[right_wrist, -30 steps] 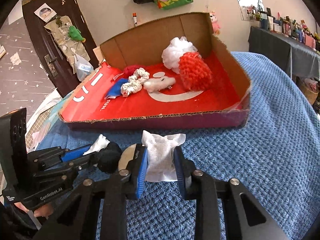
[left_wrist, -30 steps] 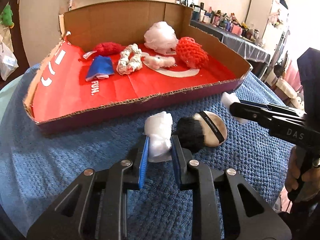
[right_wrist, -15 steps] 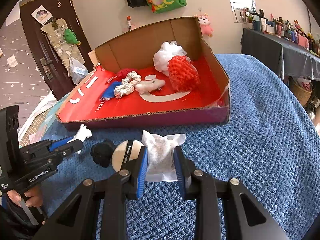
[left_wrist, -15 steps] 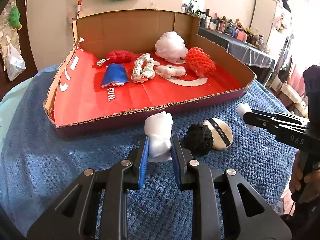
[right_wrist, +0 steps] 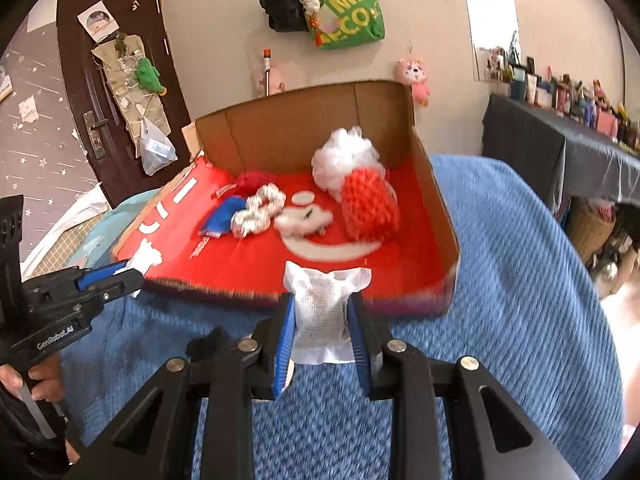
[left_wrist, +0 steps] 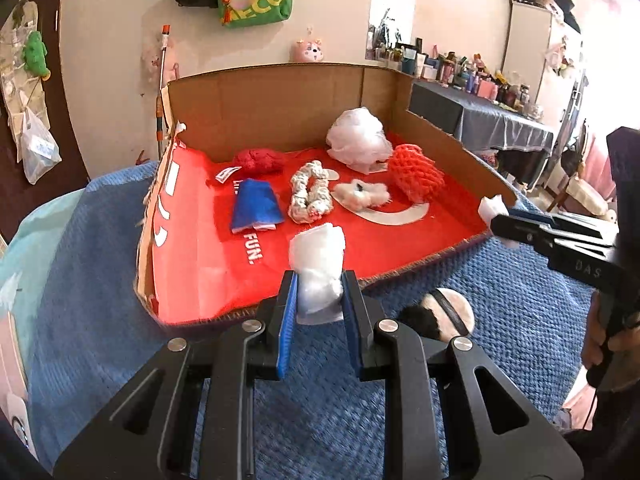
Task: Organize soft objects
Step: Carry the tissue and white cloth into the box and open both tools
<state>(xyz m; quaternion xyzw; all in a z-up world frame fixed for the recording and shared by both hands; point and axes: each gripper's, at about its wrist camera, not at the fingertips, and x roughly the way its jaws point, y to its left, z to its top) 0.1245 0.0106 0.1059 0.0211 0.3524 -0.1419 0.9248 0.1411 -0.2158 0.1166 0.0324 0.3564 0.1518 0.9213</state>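
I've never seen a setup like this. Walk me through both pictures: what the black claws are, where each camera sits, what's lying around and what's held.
No robot here: a person holds a two-finger clamp in each hand, and each clamp carries a camera looking along its fingers.

One view looks from the left gripper, shut on a white plastic-wrapped wad; the other clamp shows at its right edge. The other view looks from the right gripper, shut on a white mesh pouch.

Ahead, on a blue blanket, sits a cardboard tray with a red floor, holding several soft things. A black pom-pom and a round powder puff lie on the blanket.
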